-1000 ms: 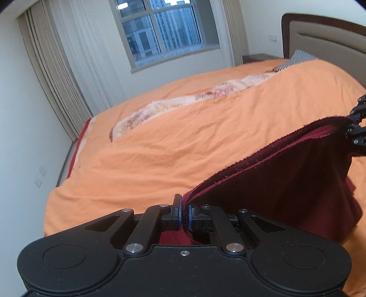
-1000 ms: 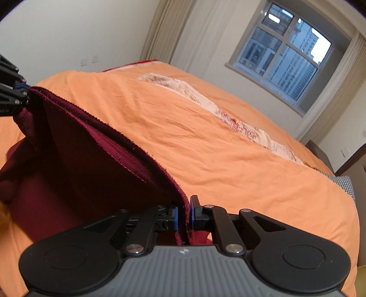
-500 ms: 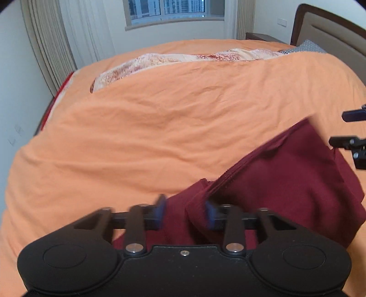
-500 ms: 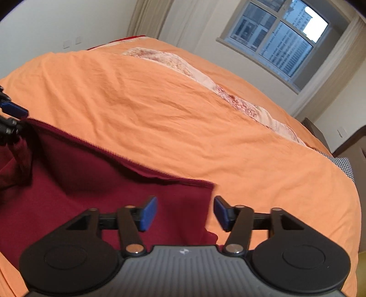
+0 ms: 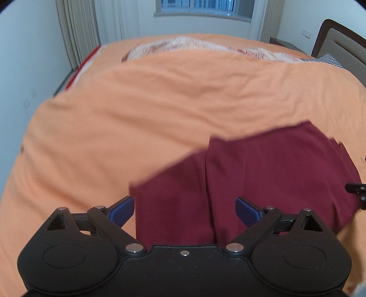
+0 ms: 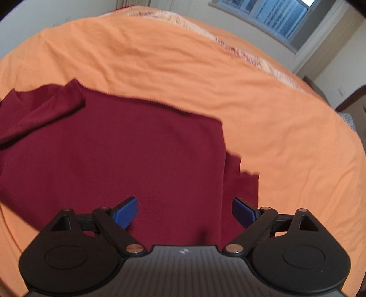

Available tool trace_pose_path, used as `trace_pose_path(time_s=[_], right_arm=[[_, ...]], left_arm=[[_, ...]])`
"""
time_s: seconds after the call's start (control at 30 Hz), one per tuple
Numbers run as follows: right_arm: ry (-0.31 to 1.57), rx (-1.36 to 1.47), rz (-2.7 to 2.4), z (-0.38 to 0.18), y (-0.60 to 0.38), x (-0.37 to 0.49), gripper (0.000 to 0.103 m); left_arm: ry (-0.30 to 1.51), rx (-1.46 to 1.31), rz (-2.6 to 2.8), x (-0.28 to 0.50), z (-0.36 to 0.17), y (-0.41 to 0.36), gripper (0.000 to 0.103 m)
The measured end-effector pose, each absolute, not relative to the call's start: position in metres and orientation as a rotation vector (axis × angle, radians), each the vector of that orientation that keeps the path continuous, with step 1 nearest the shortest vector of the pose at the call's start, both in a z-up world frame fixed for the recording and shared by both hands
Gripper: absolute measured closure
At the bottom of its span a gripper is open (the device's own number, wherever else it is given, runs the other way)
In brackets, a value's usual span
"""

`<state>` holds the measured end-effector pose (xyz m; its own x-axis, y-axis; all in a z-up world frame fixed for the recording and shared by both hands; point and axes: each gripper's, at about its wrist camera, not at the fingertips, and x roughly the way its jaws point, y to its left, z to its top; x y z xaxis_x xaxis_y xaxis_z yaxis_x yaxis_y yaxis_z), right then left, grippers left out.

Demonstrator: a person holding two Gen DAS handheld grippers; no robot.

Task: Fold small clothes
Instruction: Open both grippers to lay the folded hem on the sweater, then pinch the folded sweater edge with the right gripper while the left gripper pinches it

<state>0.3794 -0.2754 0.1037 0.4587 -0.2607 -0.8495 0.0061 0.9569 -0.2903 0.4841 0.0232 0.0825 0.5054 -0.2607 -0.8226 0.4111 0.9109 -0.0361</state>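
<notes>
**Dark red garment on an orange bed cover, both grippers released**

Left wrist view: the left gripper [image 5: 184, 211] occupies the lower part of the frame, its two blue-padded fingers [image 5: 121, 210] spread wide with nothing between them. Beyond and between the fingers lies the dark red garment [image 5: 274, 169], filling the lower right of the frame on the orange bed cover [image 5: 137, 102]. A vertical fold runs through the cloth just right of centre. At the right edge, a small black part of the right gripper [image 5: 356, 190] shows beside the garment. A patterned blanket [image 5: 183, 45] crosses the upper middle; a window [image 5: 194, 6] and curtains [image 5: 77, 34] stand at the top, a headboard [image 5: 338, 43] at upper right.

Right wrist view: the right gripper [image 6: 184, 211] likewise stands open, holding nothing. The garment [image 6: 125, 146] spreads flat across the centre and left of the frame, with a rumpled sleeve-like fold [image 6: 41, 109] at the left and a second layer edge [image 6: 242, 176] protruding at the right. The bed cover [image 6: 205, 68] surrounds it; the window [image 6: 274, 16] sits at upper right. Both views are slightly blurred.
</notes>
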Motion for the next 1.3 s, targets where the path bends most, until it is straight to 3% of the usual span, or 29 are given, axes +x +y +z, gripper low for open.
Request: trace_pose_path(time_s=[0.2,0.27,0.37,0.43,0.5,0.6,0.63,0.7,0.77,0.8,0.9,1.17,1.27,1.3], right_arm=[[1.157,-0.176,-0.182,0.081,-0.279,0.348,0.003],[1.155,-0.129,-0.191,0.078,-0.285,0.341,0.003],[1.122,-0.053,-0.209,0.079,-0.3,0.335,0.009],[1.101,-0.002,-0.234,0.082,-0.313,0.333,0.017],[1.078,0.058,-0.271,0.082,-0.327,0.333,0.023],[1.077,0.172,-0.309,0.077,-0.349,0.335,0.033],[1.083,0.208,-0.312,0.075,-0.356,0.336,0.037],[1.101,0.267,-0.31,0.069,-0.367,0.335,0.041],[1.127,0.321,-0.301,0.064,-0.374,0.333,0.063],[1.133,0.345,-0.293,0.064,-0.376,0.332,0.083],[1.118,0.299,-0.259,0.071,-0.37,0.325,0.092],[1.143,0.213,-0.2,0.076,-0.364,0.313,0.09],[1.139,0.237,-0.218,0.079,-0.364,0.311,0.068],[1.141,0.24,-0.223,0.079,-0.364,0.31,0.047]], left_arm=[[1.112,0.148,-0.431,0.43,0.054,0.035,0.006],[1.128,0.122,-0.455,0.417,0.051,0.033,0.012],[1.136,0.063,-0.474,0.409,0.049,0.029,0.031],[1.124,0.018,-0.475,0.409,0.049,0.026,0.052],[1.116,-0.034,-0.466,0.413,0.049,0.025,0.061],[1.132,-0.092,-0.435,0.419,0.049,0.027,0.092],[1.136,-0.087,-0.42,0.42,0.049,0.026,0.097],[1.137,-0.09,-0.393,0.419,0.052,0.027,0.098],[1.127,-0.135,-0.357,0.419,0.057,0.033,0.099],[1.122,-0.153,-0.339,0.419,0.059,0.036,0.099],[1.113,-0.19,-0.291,0.418,0.063,0.042,0.099],[1.149,-0.232,-0.168,0.414,0.05,0.045,0.094],[1.116,-0.153,-0.182,0.408,0.061,0.037,0.084],[1.107,-0.123,-0.184,0.407,0.064,0.035,0.083]])
